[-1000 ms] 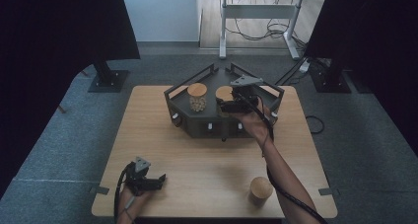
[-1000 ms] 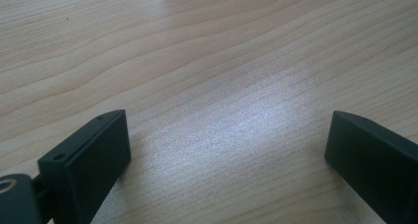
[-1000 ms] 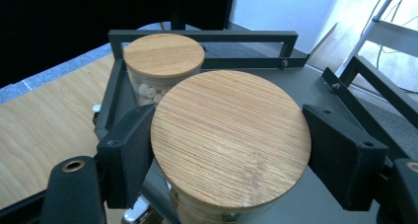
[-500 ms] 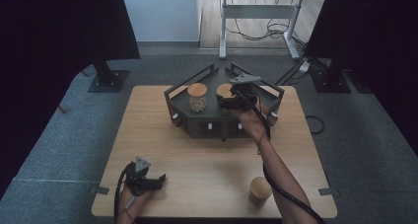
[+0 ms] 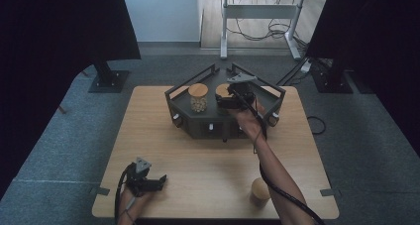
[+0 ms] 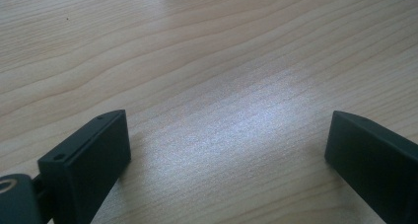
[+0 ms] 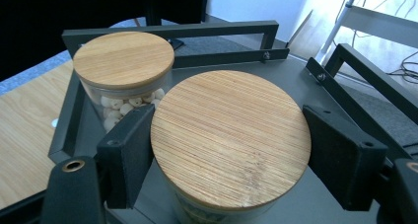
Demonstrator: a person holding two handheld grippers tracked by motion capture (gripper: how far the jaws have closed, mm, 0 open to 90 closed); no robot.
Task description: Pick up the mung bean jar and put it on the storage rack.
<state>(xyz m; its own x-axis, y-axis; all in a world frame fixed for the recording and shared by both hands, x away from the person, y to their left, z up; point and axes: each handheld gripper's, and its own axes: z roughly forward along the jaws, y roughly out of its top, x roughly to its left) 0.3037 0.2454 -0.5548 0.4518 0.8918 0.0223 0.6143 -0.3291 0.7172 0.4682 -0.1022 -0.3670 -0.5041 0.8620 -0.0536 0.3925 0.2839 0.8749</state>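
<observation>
1. In the high view the person's right forearm [image 5: 277, 178] rises from the bottom right of the frame up to the centre, stretched out over the table [image 5: 148, 131] with the hand at the near edge of the dark tray [image 5: 270, 93].
2. The right gripper [image 5: 225, 100] sits just above the frame's centre, its jaws pointing toward the left of the picture, level with the tray, a cable trailing back along the forearm.
3. In the right gripper view its two black jaws stand at either side of the wooden lid [image 7: 230, 137] of a jar [image 5: 223, 92]; the left jaw lies against the lid's rim and the right jaw sits just at the opposite edge, so the tongs are clamped on the jar at its lid.
4. That jar stands inside the tray, in the middle of the right gripper view; a second jar [image 7: 123, 71], with a like wooden lid and pale round pieces inside, stands just beside it in the upper left of that view.
5. The left gripper [image 5: 148, 181] lies low at the bottom left of the high view, on the table near its front edge, the hand behind it.
6. In the left gripper view its jaws stand wide apart at the lower corners, with bare wood grain between them.
7. A wooden-lidded jar [image 5: 260, 189] stands at the bottom right of the high view, beside the right forearm.
8. No brand, label or writing can be read anywhere.
</observation>
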